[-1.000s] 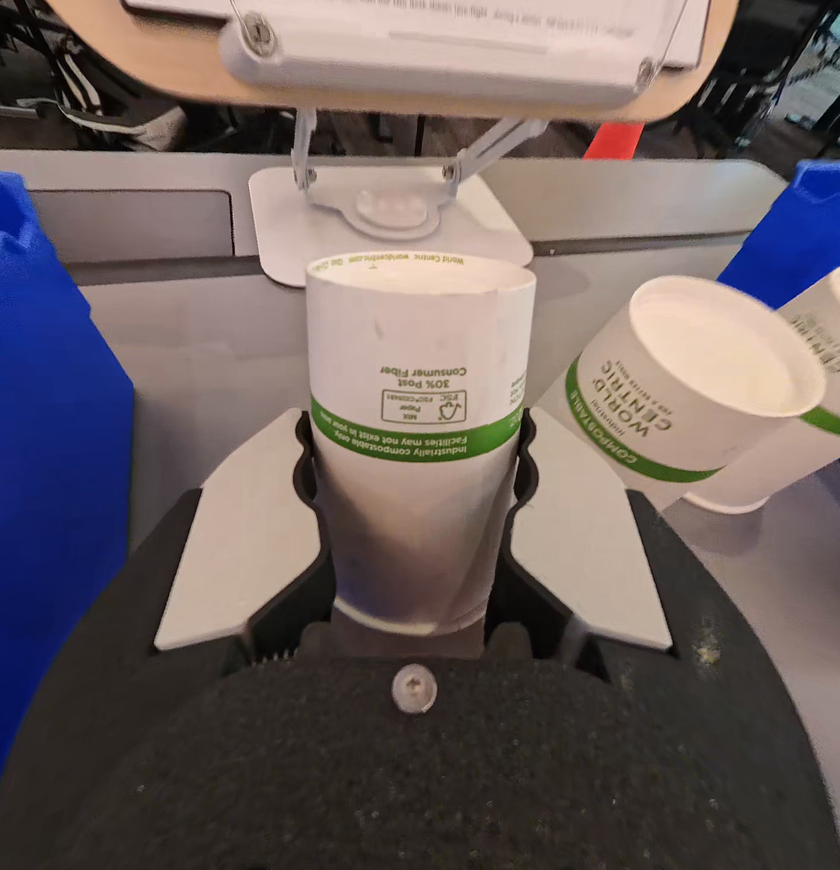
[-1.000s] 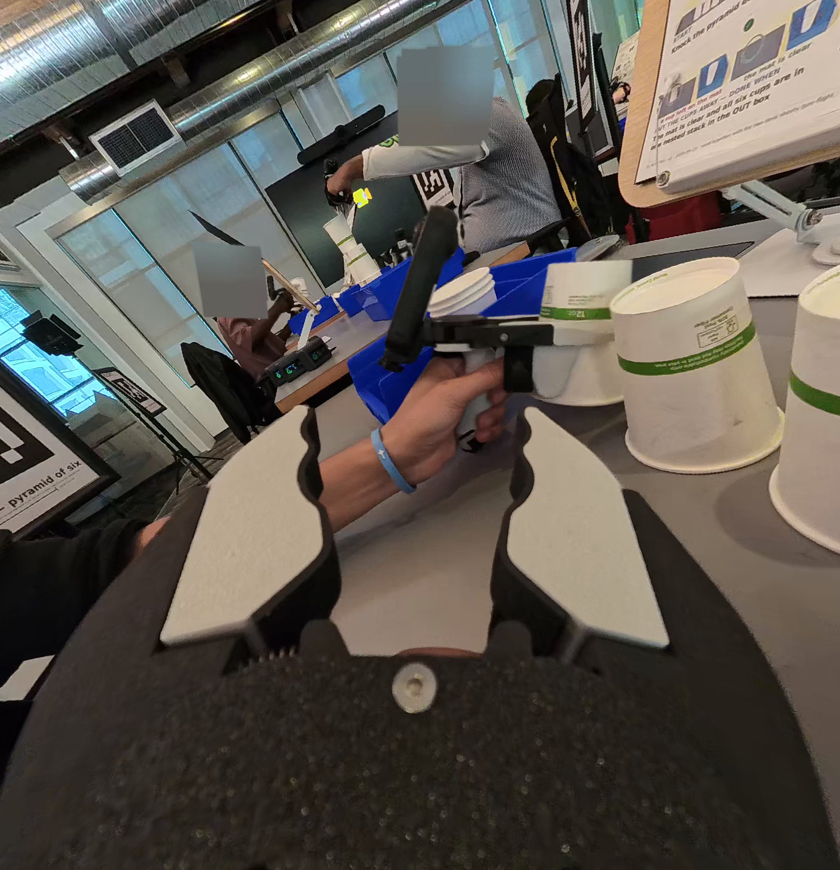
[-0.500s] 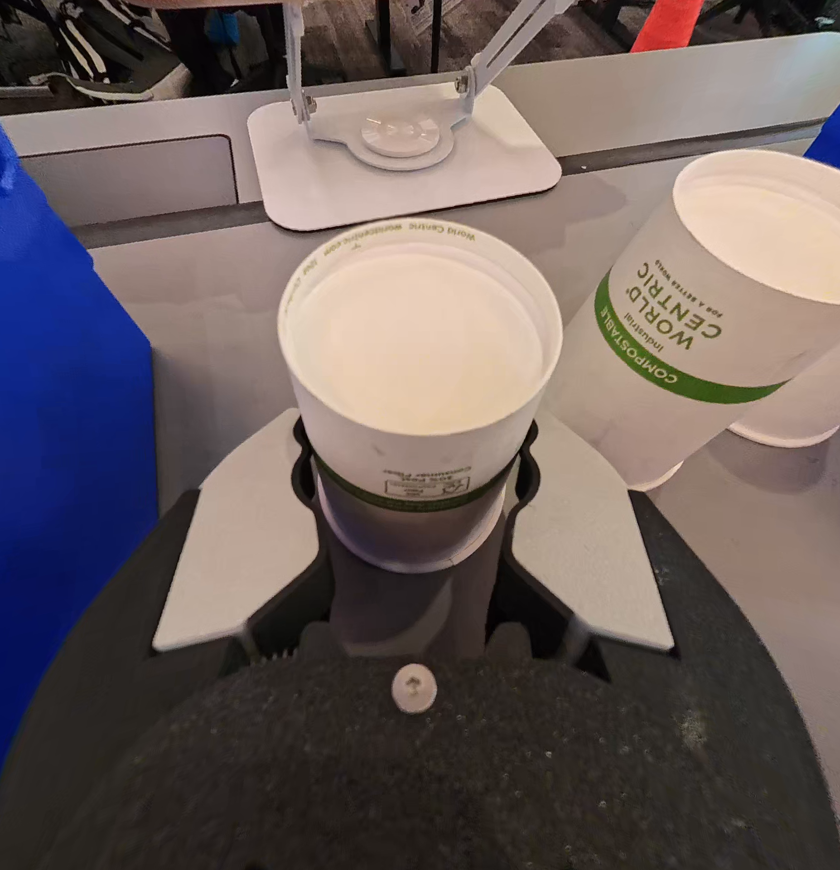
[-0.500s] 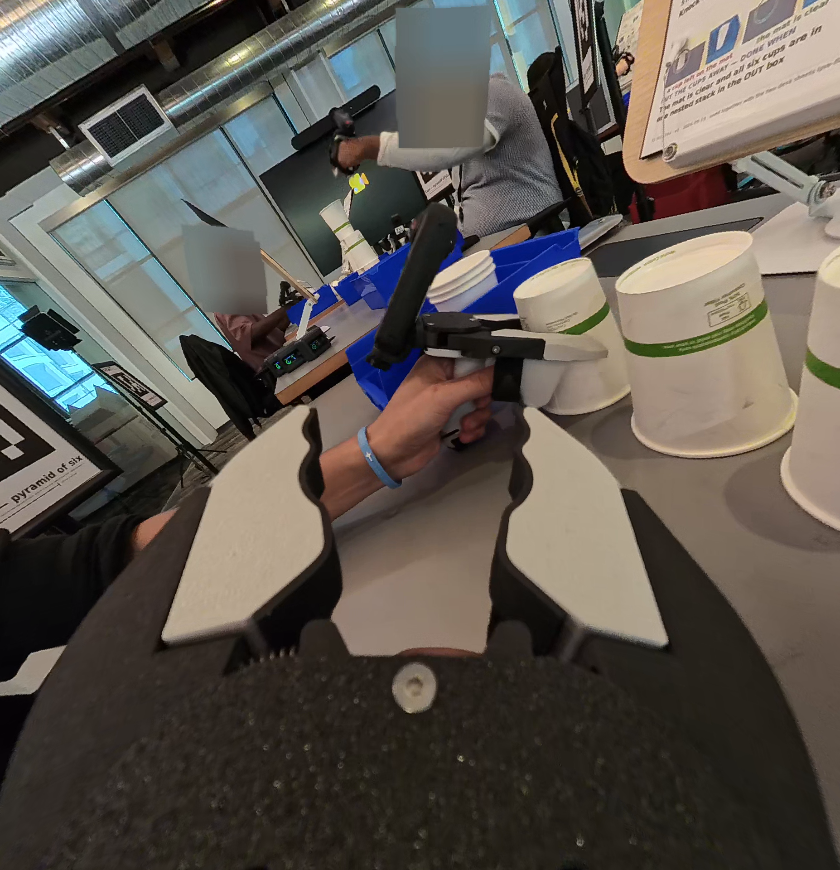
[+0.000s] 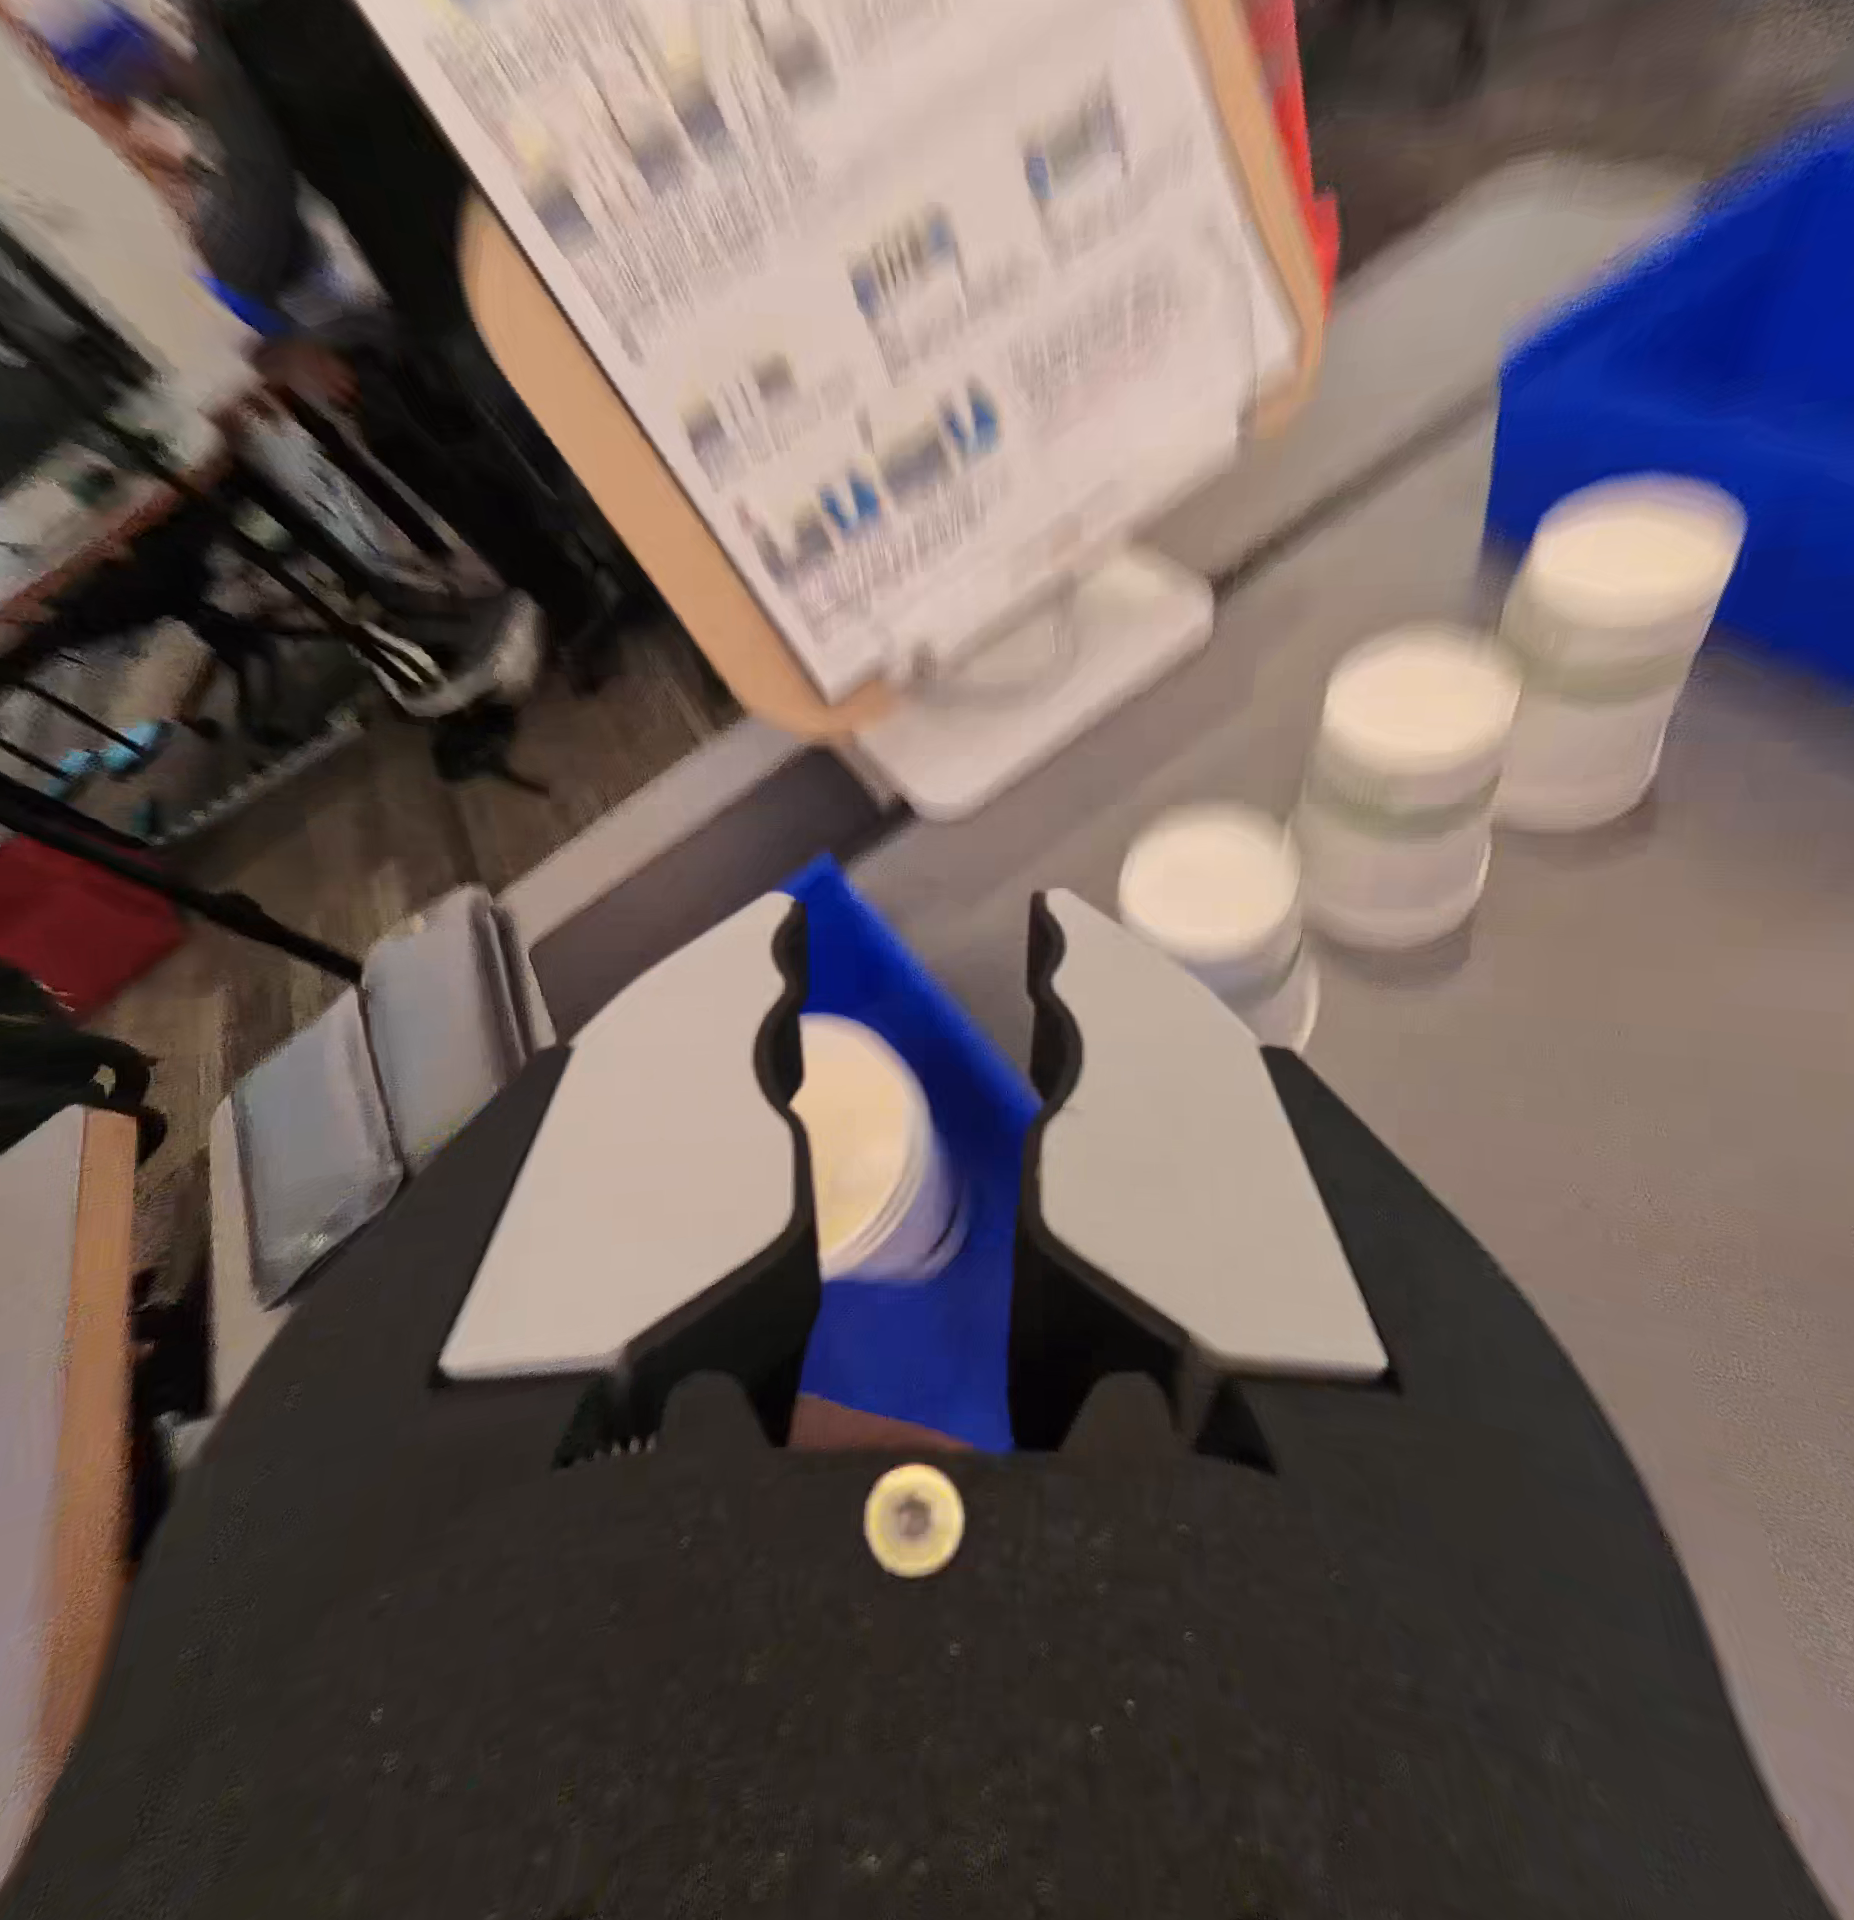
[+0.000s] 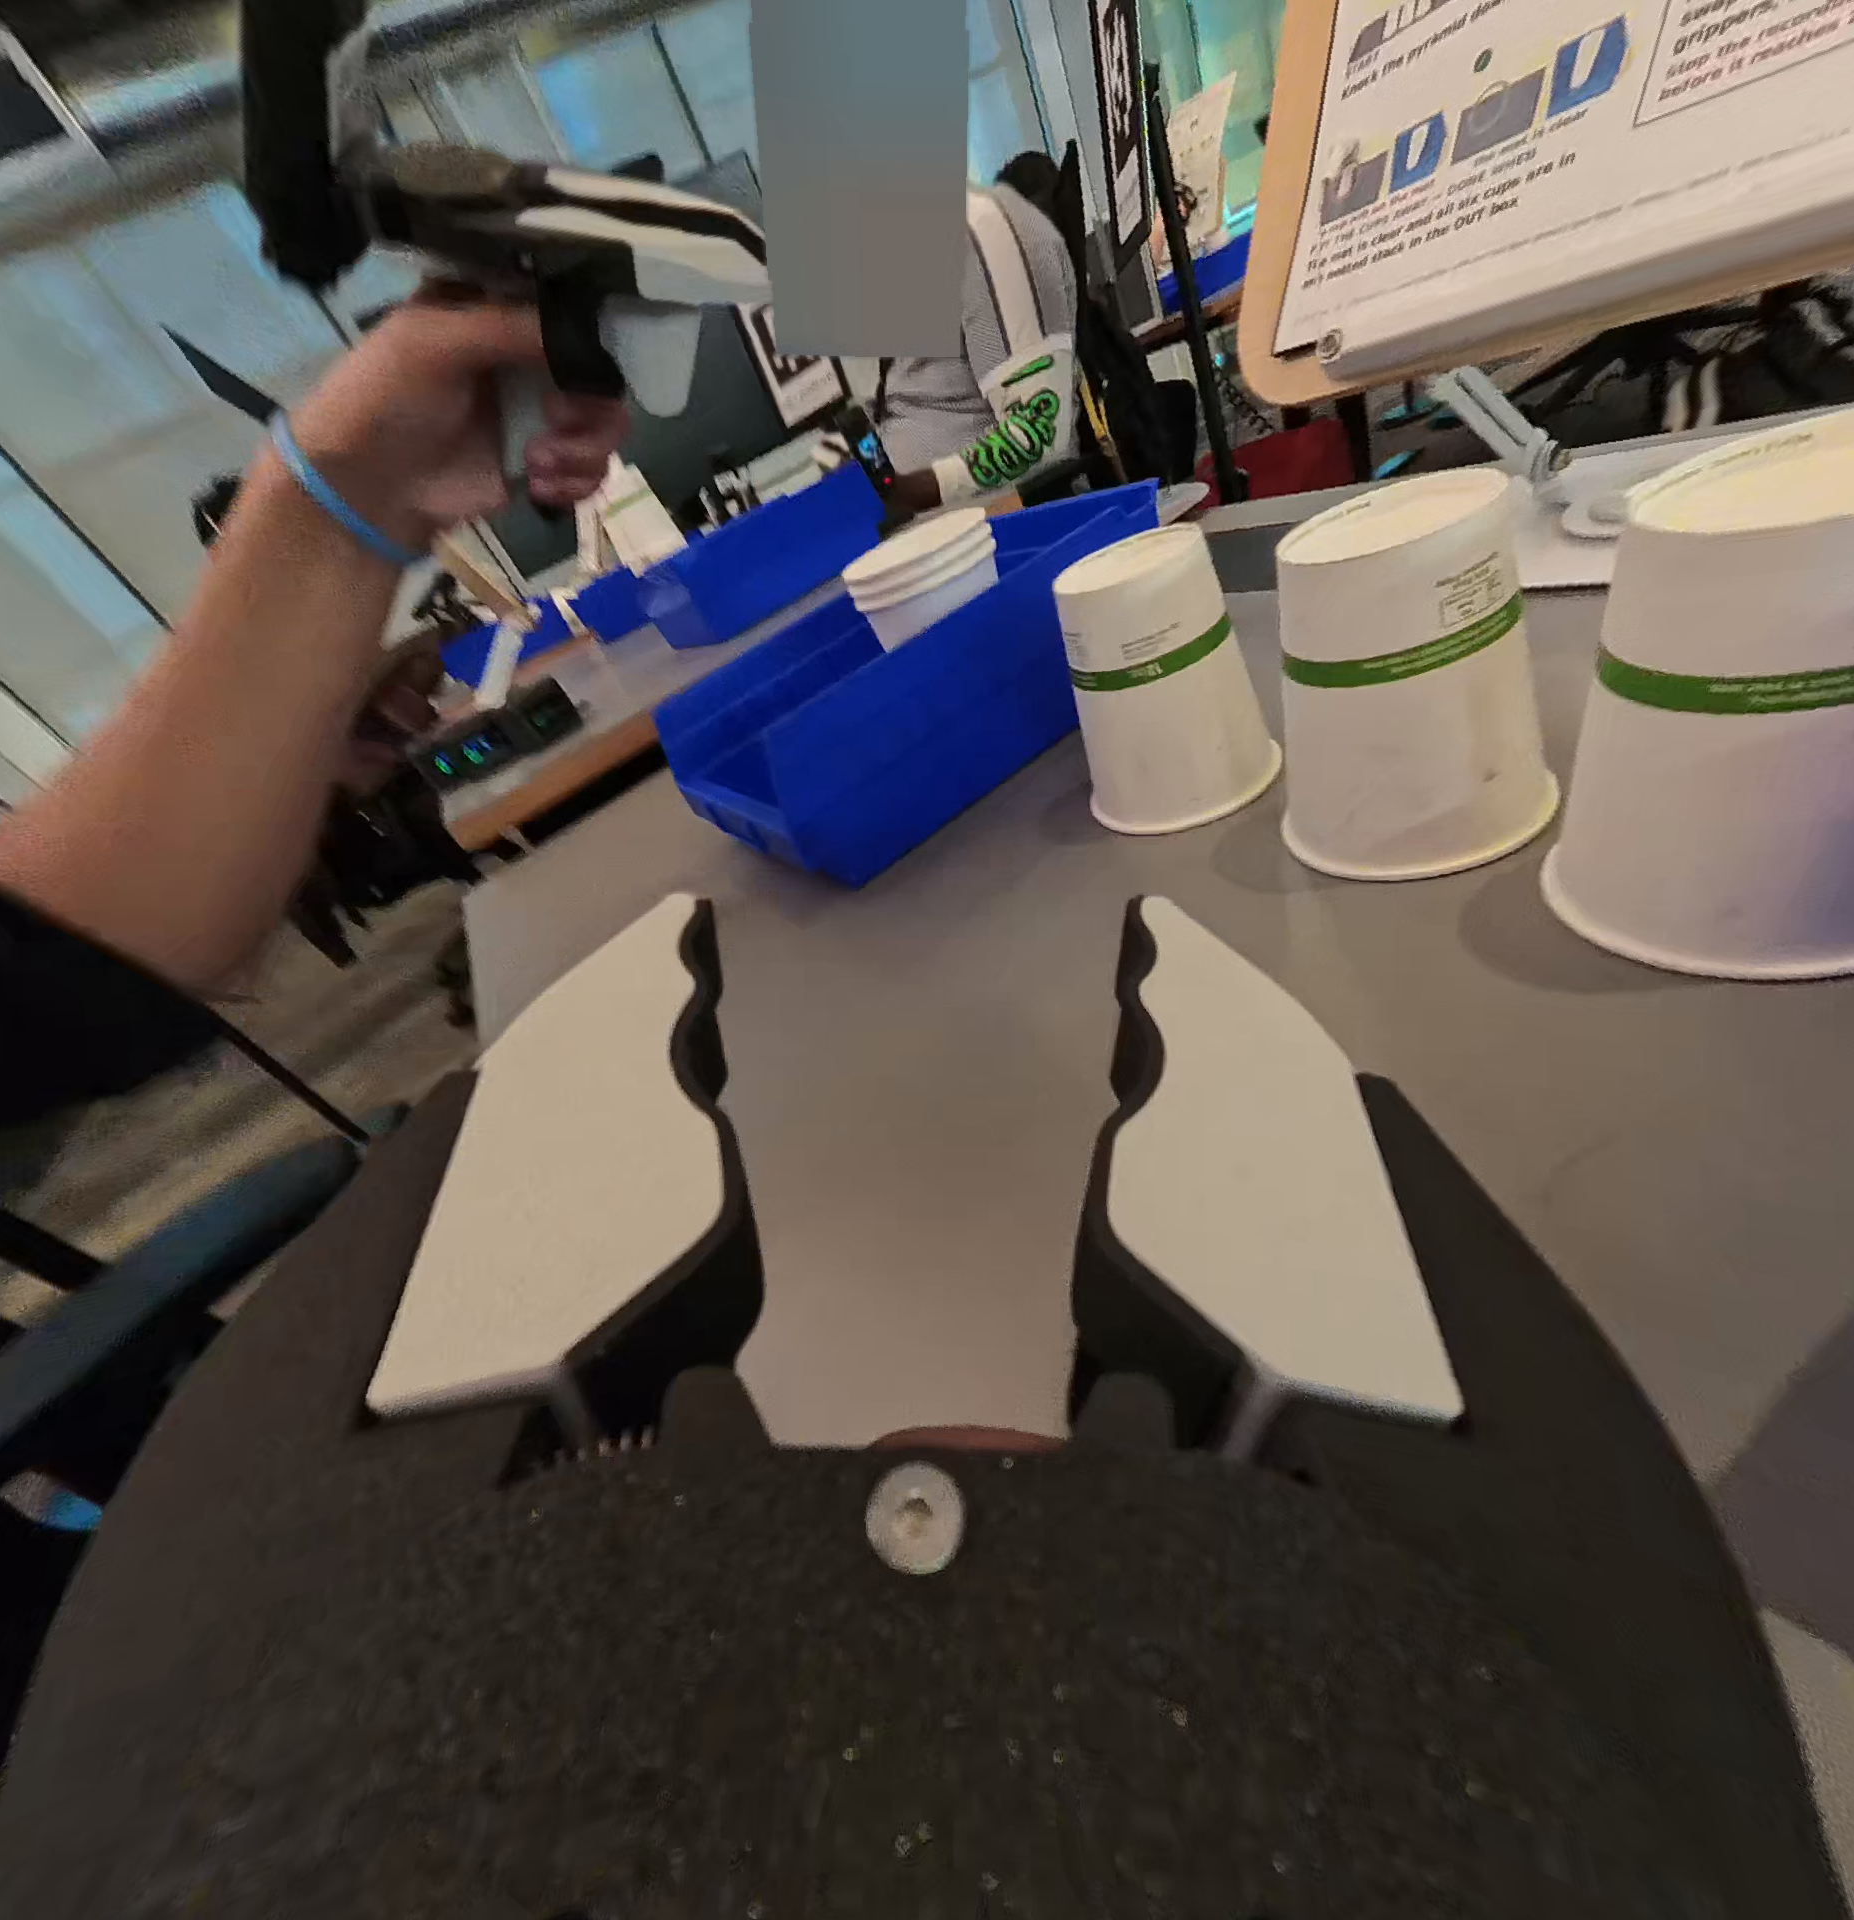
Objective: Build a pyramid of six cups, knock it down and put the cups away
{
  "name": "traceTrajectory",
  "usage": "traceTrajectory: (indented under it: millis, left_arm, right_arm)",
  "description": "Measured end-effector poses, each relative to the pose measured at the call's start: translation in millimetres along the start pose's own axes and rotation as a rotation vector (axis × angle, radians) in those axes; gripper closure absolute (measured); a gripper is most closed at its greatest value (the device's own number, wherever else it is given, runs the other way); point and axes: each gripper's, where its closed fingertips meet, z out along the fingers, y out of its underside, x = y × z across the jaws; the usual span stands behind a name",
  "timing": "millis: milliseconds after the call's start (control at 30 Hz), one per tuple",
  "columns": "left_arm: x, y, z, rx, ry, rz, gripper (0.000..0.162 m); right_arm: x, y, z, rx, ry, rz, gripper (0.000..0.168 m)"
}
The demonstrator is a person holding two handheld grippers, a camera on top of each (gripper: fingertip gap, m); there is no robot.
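Observation:
Three white paper cups with green bands stand upside down in a row on the grey table (image 6: 954,1039): the left cup (image 6: 1162,675), the middle cup (image 6: 1411,675) and the right cup (image 6: 1754,727). They also show blurred in the left wrist view (image 5: 1406,769). A nested stack of cups (image 6: 923,577) sits in a blue bin (image 6: 850,748). My left gripper (image 5: 916,904) is open and empty, held high above that bin, with the stack (image 5: 871,1143) below its fingers. It also shows in the right wrist view (image 6: 694,249). My right gripper (image 6: 918,909) is open and empty over the table.
An instruction board on a white stand (image 6: 1577,156) rises behind the cups. A second blue bin (image 5: 1733,364) stands past the row's far end. The table's left edge lies beside the first bin. People work at other tables behind.
My left gripper has let go of its cup, now standing upside down as the row's left cup. It has risen and swung left over the blue bin. My right gripper has stayed open.

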Motion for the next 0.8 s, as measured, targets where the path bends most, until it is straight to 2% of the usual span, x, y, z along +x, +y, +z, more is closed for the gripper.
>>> traceTrajectory:
  millis: [33,67,100,200,333,467,700,800]
  left_arm:
    - [-6.2,20.5,7.0,-0.121,0.074,0.047,0.113]
    - [-9.7,43.8,13.9,-0.25,0.151,0.081,0.097]
    - [-11.3,65.2,19.7,-0.371,0.228,0.116,0.093]
    - [-17.8,105.0,36.9,-0.555,0.344,0.134,0.112]
    - [-13.6,122.0,46.7,-0.608,0.454,0.153,0.129]
    - [-16.3,138.3,52.1,-0.677,0.461,0.235,0.134]
    - [-9.1,134.6,54.2,-0.671,0.543,0.208,0.159]
    - [-6.4,137.7,52.3,-0.693,0.568,0.203,0.159]
  right_arm:
    - [1.2,4.1,1.3,-0.019,0.011,-0.026,0.096]
    - [0.4,7.7,2.8,-0.03,0.007,-0.031,0.096]
    - [-2.0,10.4,4.3,-0.034,-0.008,-0.024,0.096]
    - [-7.1,17.1,9.2,-0.051,-0.04,0.003,0.098]
    - [-9.1,22.9,11.3,-0.076,-0.042,-0.016,0.099]
    - [-12.4,23.6,12.0,-0.084,-0.053,-0.03,0.099]
    - [-16.8,31.7,15.7,-0.12,-0.084,-0.015,0.1]
    - [-18.4,33.6,16.3,-0.13,-0.093,-0.017,0.101]
